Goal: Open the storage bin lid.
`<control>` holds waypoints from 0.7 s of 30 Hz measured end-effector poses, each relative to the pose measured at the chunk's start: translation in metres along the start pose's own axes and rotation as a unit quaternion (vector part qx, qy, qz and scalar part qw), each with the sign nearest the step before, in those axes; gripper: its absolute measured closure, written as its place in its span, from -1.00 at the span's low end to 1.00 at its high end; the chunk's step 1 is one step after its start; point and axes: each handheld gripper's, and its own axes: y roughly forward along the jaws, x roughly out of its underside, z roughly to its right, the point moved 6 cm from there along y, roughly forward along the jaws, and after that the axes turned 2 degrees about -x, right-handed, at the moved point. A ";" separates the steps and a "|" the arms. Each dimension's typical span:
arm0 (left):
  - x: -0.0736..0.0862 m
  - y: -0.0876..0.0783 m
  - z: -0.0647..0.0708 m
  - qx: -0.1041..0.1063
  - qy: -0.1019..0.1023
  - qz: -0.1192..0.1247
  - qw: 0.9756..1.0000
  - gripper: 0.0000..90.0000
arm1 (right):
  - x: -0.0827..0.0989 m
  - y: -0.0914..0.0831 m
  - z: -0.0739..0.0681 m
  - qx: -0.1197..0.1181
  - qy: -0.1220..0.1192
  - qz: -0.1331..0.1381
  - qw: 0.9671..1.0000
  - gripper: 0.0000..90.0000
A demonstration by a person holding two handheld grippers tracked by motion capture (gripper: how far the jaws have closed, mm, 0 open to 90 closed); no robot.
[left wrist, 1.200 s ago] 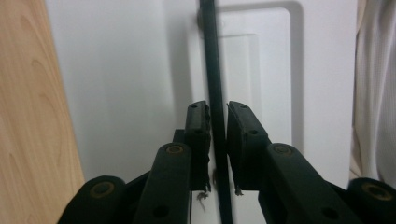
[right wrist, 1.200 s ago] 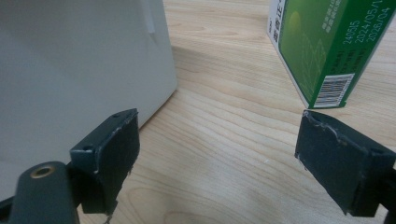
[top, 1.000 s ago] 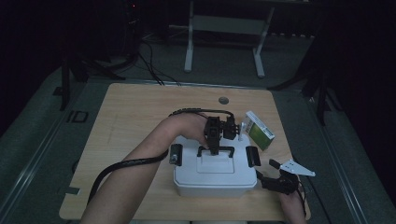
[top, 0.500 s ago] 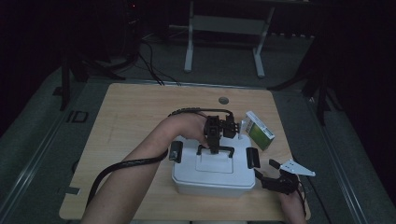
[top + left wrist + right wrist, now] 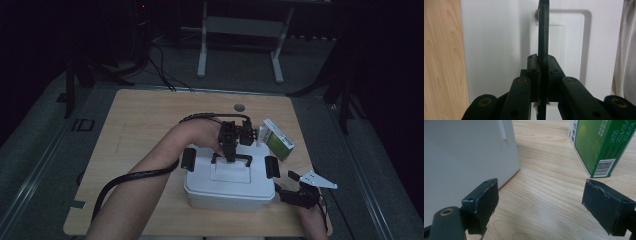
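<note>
Clamping the box's dark handle, left gripper; right gripper seemingly idle, released.

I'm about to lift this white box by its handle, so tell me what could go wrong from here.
1. The left gripper pinches the thin dark handle with just the tips of its fingers, so the handle might slip out or swing when lifted.
2. The side latches look closed, though the dim high view leaves that unsure; if not, the lid could come off the white box.
3. The green carton stands close by the box's corner and could be knocked over.
</note>
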 end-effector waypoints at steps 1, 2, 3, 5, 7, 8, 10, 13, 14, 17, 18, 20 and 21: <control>0.000 -0.002 0.000 -0.002 -0.001 0.004 1.000 0.87 | 0.000 0.000 0.000 0.000 0.001 0.000 1.000 -0.70; 0.000 -0.003 0.001 -0.003 0.000 0.005 1.000 0.87 | 0.000 0.000 0.000 0.001 0.001 0.001 1.000 -0.70; 0.000 -0.005 0.001 -0.003 -0.001 0.005 1.000 0.87 | 0.000 0.000 0.000 0.000 0.001 0.000 1.000 -0.70; 0.001 -0.008 0.001 -0.005 -0.001 0.006 1.000 0.87 | 0.000 0.000 0.000 0.000 0.002 0.001 1.000 -0.70; 0.001 -0.010 0.001 -0.010 -0.001 0.008 1.000 0.87 | 0.000 0.000 0.000 0.000 0.002 0.001 1.000 -0.70; 0.003 -0.013 0.001 -0.010 -0.002 0.006 1.000 0.87 | 0.000 0.000 0.000 0.000 0.002 0.000 1.000 -0.70; 0.004 -0.015 0.000 -0.014 -0.002 0.008 1.000 0.87 | 0.000 0.000 0.000 0.000 0.001 0.000 1.000 -0.70; 0.009 -0.022 0.000 -0.019 -0.006 0.015 1.000 0.87 | 0.000 0.000 0.000 0.000 0.001 0.000 1.000 -0.70; 0.010 -0.024 0.000 -0.020 -0.005 0.017 1.000 0.87 | 0.000 0.000 0.000 0.001 0.002 0.000 1.000 -0.70; 0.015 -0.029 0.000 -0.025 -0.008 0.018 0.999 0.87 | 0.000 0.000 0.000 0.001 0.003 0.001 1.000 -0.70; 0.017 -0.030 0.000 -0.026 -0.009 0.019 0.999 0.87 | 0.000 0.000 0.000 0.001 0.003 0.001 1.000 -0.70; 0.022 -0.032 0.000 -0.028 -0.016 0.020 0.999 0.87 | 0.000 0.000 0.000 0.001 0.002 0.000 1.000 -0.70; 0.025 -0.033 0.000 -0.030 -0.015 0.019 0.999 0.87 | 0.000 0.000 0.000 0.001 0.003 0.001 1.000 -0.70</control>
